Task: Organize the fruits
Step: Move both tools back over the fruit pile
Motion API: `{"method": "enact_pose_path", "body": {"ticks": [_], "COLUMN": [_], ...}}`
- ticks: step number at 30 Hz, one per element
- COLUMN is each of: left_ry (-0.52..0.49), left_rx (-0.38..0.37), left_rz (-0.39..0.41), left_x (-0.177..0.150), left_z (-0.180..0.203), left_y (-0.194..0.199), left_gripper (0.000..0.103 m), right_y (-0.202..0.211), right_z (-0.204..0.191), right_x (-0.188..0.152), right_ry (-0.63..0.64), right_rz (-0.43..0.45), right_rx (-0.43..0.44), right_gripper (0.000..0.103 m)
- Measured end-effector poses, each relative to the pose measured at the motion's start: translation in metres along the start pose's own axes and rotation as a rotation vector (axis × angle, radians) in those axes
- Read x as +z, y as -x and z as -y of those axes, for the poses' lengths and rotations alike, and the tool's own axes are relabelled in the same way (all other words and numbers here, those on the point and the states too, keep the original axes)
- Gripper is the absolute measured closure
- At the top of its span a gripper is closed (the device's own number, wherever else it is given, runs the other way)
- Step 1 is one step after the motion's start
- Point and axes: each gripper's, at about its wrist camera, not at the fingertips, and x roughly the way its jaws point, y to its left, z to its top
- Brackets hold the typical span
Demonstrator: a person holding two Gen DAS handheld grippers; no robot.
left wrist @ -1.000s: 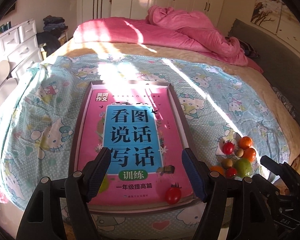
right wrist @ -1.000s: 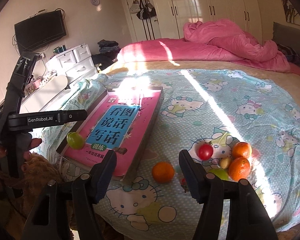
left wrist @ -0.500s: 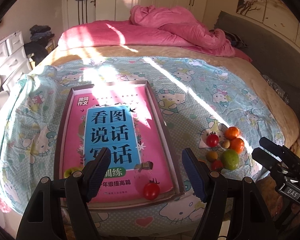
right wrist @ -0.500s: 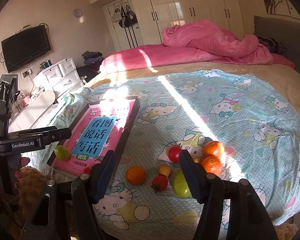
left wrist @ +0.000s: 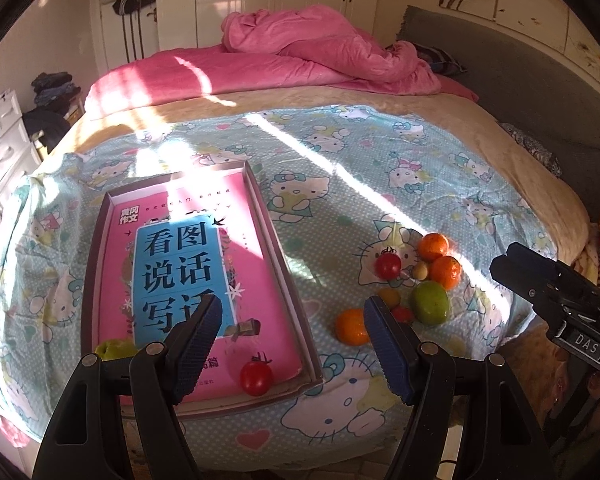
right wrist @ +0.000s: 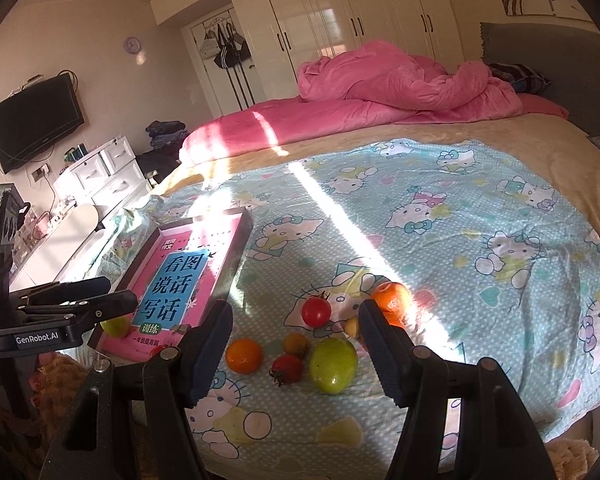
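Blue-padded fingers of the left gripper [left wrist: 292, 336] are seen spread with nothing between them in the left wrist view; a red tomato [left wrist: 256, 377] and a green fruit [left wrist: 114, 349] are found just beyond them on the pink book [left wrist: 180, 264] in the tray [left wrist: 290, 300], with loose fruits [left wrist: 416, 280] ahead to the right. Seen from the right wrist, the right gripper [right wrist: 294, 342] is likewise held apart and empty, and an orange [right wrist: 244, 355], a small tomato [right wrist: 287, 369] and a green fruit [right wrist: 333, 365] are framed between its fingers on the sheet [right wrist: 440, 220].

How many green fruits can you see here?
2. One green fruit lies in the tray's near left corner; the other green fruit lies on the bedspread among the loose fruits. The blue fingers may hide more.
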Motion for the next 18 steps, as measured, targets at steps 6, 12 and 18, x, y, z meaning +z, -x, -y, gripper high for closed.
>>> {"method": "enact_pose_path", "body": {"ticks": [6, 12, 18], "left_ry": [-0.030, -0.064, -0.098], "left_rx": [-0.011, -0.020, -0.026], "left_rz": [-0.011, -0.026, -0.046], "left_x": [0.000, -0.002, -0.004], "left_z": [0.013, 0.024, 0.036], "left_y": [-0.003, -0.008, -0.016], "left_gripper": [0.028, 0.028, 0.028], "right_y": [0.004, 0.005, 0.004], "right_z": [0.011, 0.025, 0.035], "right_x": [0.000, -0.002, -0.005], "right_ry": [-0.026, -0.051, -0.073], "right_rz": [0.002, -0.005, -0.018], "right_rx": [-0.019, -0.043, -0.059], "right_gripper": [0.038, 0.038, 0.038]}}
